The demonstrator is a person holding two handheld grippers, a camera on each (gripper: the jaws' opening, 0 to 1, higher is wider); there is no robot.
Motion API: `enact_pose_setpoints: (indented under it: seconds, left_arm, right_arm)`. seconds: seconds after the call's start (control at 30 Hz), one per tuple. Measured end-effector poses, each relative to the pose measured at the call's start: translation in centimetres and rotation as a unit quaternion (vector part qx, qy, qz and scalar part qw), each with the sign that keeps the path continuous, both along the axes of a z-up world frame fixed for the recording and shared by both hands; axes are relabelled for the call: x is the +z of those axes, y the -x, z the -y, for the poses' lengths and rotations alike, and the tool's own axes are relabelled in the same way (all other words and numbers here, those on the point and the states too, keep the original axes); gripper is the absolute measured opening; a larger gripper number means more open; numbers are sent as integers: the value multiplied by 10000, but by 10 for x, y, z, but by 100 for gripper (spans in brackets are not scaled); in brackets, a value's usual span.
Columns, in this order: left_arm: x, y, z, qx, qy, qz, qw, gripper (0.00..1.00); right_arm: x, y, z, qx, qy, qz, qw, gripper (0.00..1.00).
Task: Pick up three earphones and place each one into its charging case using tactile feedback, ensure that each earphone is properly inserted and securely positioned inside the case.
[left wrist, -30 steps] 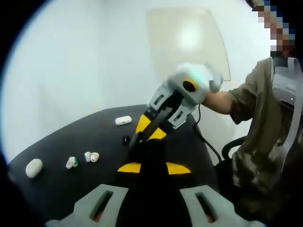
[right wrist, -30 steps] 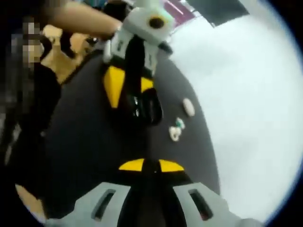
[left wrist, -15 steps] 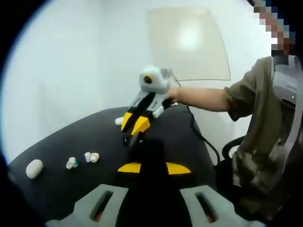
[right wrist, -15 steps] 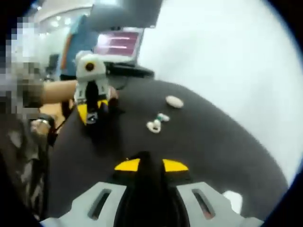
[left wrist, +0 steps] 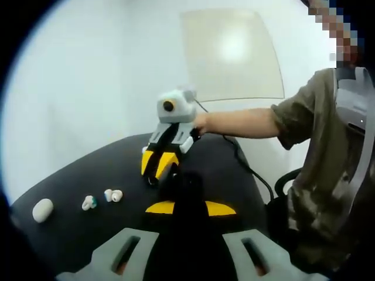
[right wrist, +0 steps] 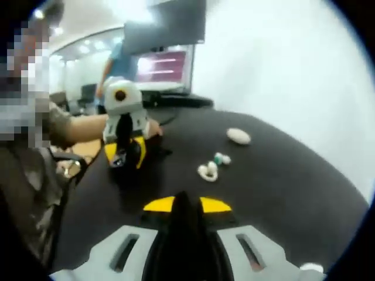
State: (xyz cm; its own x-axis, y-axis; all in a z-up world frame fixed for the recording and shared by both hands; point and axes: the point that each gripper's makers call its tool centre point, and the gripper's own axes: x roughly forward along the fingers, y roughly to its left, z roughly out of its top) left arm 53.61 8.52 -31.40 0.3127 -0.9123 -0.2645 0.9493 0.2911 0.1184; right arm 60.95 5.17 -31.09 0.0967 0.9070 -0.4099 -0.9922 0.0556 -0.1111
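On the dark matte counter (left wrist: 70, 228), the right tongs (left wrist: 153, 177), pinched narrow, have dropped beside the black charging case (left wrist: 183, 182), which the left tongs (right wrist: 120, 160) clamp; an earphone pickup looks imminent.

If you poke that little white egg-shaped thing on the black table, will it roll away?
Probably a bit. The white case looks rounded and smooth, so it may rock or skid on the black table. It seems small, so likely light. Its glossy curve might slip between gripper fingers.

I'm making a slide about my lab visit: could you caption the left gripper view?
Handheld right gripper lowered to a black table beside loose white earphones and a white case.
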Motion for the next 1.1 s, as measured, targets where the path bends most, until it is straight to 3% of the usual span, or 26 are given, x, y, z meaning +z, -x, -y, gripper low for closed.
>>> enact_pose_setpoints:
  seconds: [0.2, 0.33, 0.43, 0.53, 0.67, 0.73, 0.83, 0.87, 0.93, 0.97, 1.07, 1.1]
  left_arm:
    - [0, 1, 0, 4, -5, 12, 10000, 14]
    - [0, 1, 0, 3, -1, -6, 10000, 14]
    - [0, 1, 0, -1, -3, -5, 10000, 14]
    - [0, 0, 0, -3, -3, -1, 10000, 14]
    - [0, 0, 0, 1, -4, -1, 10000, 14]
    - [0, 0, 0, 5, -4, 2, 10000, 14]
    - [0, -1, 0, 6, 1, -9, 10000, 14]
    - [0, -1, 0, 7, 3, -15, 10000, 14]
    - [0, -1, 0, 10, -1, -4, 10000, 14]
    - [0, -1, 0, 13, 1, -12, 10000, 14]
    - [0, -1, 0, 15, 4, -21, 10000, 14]
    - [0, -1, 0, 15, 3, -21, 10000, 14]
  right_arm:
    - [-4, 6, -8, 206, 179, 74, 9996, 16]
    - [-6, 14, -11, 259, 223, -91, 9994, 15]
    - [2, 8, -6, -171, 47, -172, 9997, 11]
    - [7, 13, 1, -252, -34, -255, 9994, 11]
    - [20, 7, 17, -747, -114, -88, 9971, 11]
    - [24, -3, 29, -1282, 68, 130, 9916, 11]
    - [23, -7, 36, -1635, 697, 1038, 9786, 11]
    - [22, -6, 37, -1658, 875, 1218, 9747, 11]
    - [14, -1, 35, -1565, 1516, 1878, 9577, 11]
    - [9, 2, 34, -1461, 1930, 2301, 9426, 11]
    - [-2, 15, 26, -1131, 2554, 2839, 9173, 11]
    - [-8, 21, 22, -991, 2648, 2821, 9168, 11]
